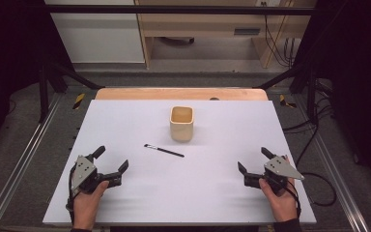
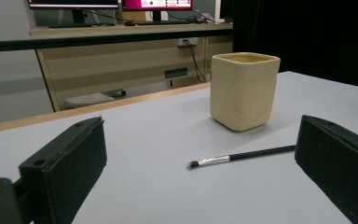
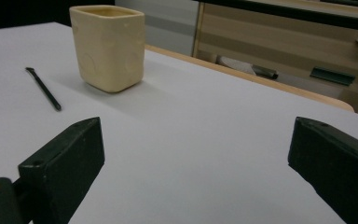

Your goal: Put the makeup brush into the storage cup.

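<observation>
I read this as the start position: my left gripper (image 1: 112,162) and right gripper (image 1: 254,160) rest at the near corners of the white counter (image 1: 125,121), jaws spread wide, holding nothing. The thin black brush with metal ferrule (image 1: 164,151) lies mid-counter, just before the cream square ceramic cup (image 1: 181,123), which looks empty. Next, probably: grasp the brush.

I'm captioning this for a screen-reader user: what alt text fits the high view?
A cream square cup stands mid-table on a white table, with a thin black brush lying just in front of it. Two hand-held grippers, left gripper and right gripper, rest near the front corners, jaws open.
</observation>
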A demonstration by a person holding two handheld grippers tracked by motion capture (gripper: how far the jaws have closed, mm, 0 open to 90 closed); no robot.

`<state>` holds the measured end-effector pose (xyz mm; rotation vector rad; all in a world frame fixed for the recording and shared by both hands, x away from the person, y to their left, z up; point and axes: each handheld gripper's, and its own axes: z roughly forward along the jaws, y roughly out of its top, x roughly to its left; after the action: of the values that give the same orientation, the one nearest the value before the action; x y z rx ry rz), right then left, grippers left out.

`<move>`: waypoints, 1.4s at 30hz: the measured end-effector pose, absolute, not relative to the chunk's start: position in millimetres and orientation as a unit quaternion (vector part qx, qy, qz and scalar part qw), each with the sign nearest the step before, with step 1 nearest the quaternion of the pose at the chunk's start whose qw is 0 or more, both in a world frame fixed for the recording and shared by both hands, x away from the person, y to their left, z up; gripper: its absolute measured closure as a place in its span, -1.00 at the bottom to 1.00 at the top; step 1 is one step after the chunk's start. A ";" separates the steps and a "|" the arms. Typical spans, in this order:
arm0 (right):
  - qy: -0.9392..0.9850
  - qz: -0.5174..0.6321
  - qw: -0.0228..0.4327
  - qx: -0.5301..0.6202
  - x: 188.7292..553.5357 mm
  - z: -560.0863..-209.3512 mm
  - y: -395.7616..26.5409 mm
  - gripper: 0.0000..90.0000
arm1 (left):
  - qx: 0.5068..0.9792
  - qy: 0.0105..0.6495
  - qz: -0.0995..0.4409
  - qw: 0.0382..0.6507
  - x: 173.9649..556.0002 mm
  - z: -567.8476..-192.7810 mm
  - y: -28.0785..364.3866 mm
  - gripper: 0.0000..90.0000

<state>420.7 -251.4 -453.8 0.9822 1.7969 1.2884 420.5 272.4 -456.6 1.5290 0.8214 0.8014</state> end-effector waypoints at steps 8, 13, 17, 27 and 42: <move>0.734 0.450 0.358 0.362 425.3 -435.9 -240.7 -0.94 | 0.656 0.349 0.344 0.575 424.2 -457.9 270.0 -0.95; 0.743 0.442 0.349 0.361 431.4 -430.0 -241.5 -0.94 | 0.655 0.348 0.354 0.570 423.3 -457.1 269.5 -0.95; 0.746 0.441 0.346 0.360 436.2 -416.2 -237.4 -0.90 | 0.651 0.350 0.355 0.572 422.9 -456.7 271.4 -0.95; 0.784 0.417 0.329 0.322 452.3 -388.5 -209.4 -0.91 | 0.657 0.350 0.351 0.567 423.6 -458.7 270.2 -0.95; 0.833 0.371 0.289 0.292 491.9 -378.2 -178.4 -0.90 | 0.666 0.345 0.349 0.562 424.1 -460.2 267.5 -0.95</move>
<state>491.9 -178.4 -378.2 0.7796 2.2232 0.9910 424.1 267.5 -460.2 1.5698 0.8116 0.8221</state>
